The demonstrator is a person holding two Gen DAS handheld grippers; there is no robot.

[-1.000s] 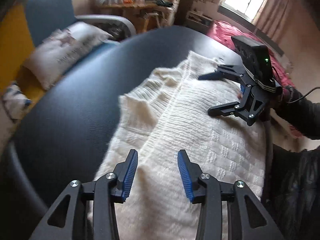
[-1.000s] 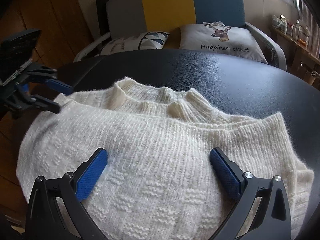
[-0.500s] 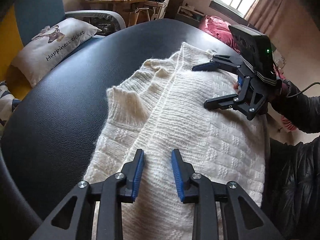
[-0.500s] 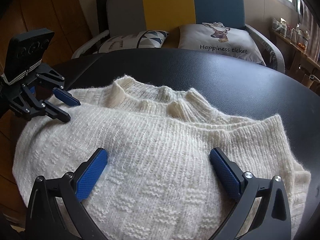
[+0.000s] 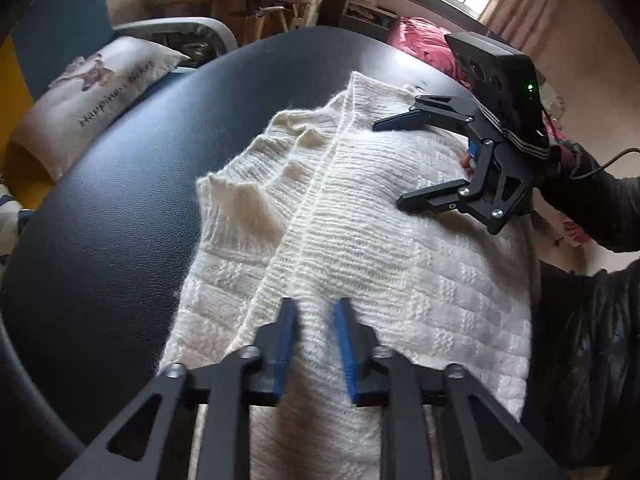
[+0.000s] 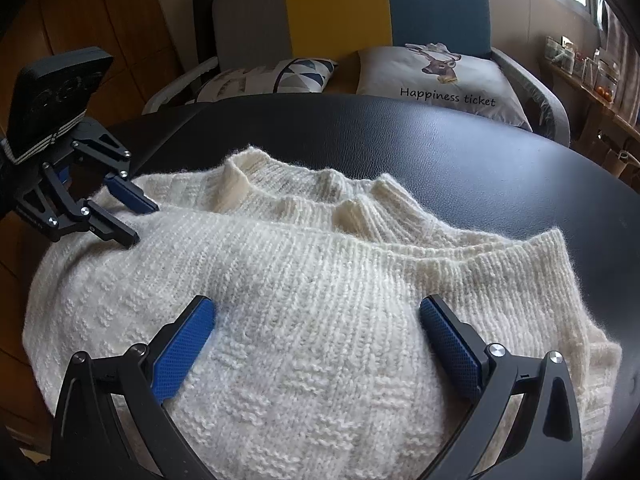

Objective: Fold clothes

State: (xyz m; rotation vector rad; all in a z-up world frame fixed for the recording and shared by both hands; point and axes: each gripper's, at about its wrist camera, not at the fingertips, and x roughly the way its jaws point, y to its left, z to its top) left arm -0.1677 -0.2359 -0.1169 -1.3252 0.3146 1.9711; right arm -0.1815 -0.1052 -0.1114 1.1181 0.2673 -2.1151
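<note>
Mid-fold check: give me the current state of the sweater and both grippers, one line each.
Cream knitted sweater: flat on the black table, partly folded, top layer over the collar.
Left gripper: jaws closing, knit between its blue pads.
Right gripper: wide open over the sweater, gripping nothing.

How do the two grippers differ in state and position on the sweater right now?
The left gripper is closing, jaws narrow, with knit bunched between them; the right gripper stands wide open. The left is at a folded edge; the right is over the sweater body. Both point down at it.
</note>
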